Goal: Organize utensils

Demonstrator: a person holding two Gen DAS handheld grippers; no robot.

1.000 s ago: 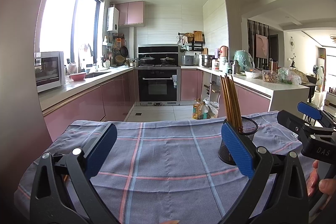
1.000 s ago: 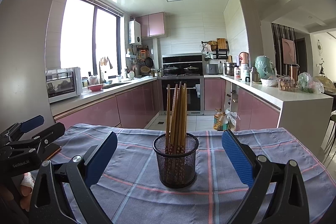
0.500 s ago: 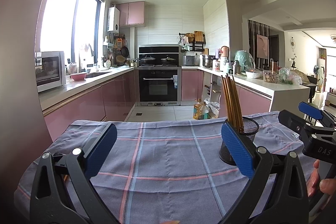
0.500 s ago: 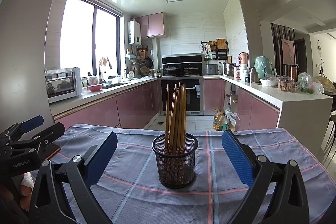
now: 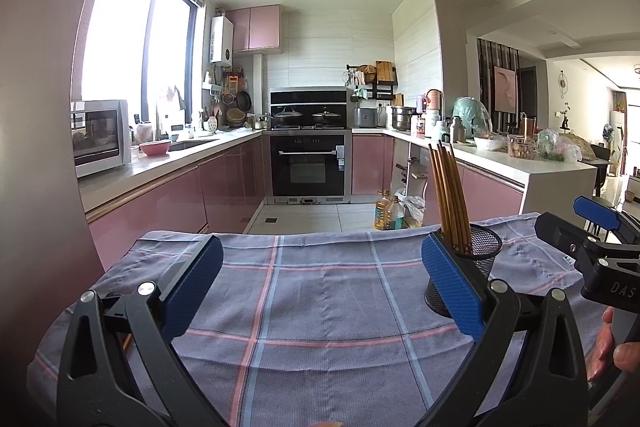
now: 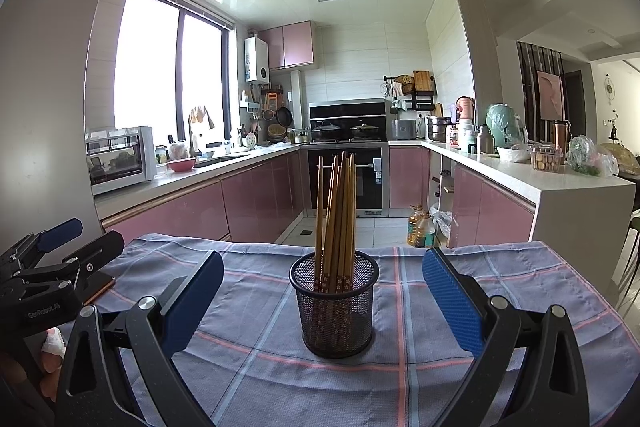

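A black mesh holder (image 6: 334, 303) stands upright on the checked cloth, with several wooden chopsticks (image 6: 338, 211) standing in it. My right gripper (image 6: 322, 293) is open, its blue pads either side of the holder but nearer the camera, touching nothing. In the left wrist view the same holder (image 5: 478, 259) shows partly behind the right pad, chopsticks (image 5: 448, 195) leaning left. My left gripper (image 5: 320, 281) is open over bare cloth with nothing between its fingers. Each gripper appears at the edge of the other's view, held by a hand (image 5: 616, 351).
The table carries a purple-grey cloth with pink and blue stripes (image 6: 440, 287). Beyond its far edge lies the kitchen floor, pink cabinets, an oven (image 5: 308, 167) and a white counter (image 6: 560, 183) at the right. A thin brown object (image 6: 98, 289) lies under the left gripper's fingers.
Almost nothing moved. Both grippers stay open and still; the views shift only slightly.
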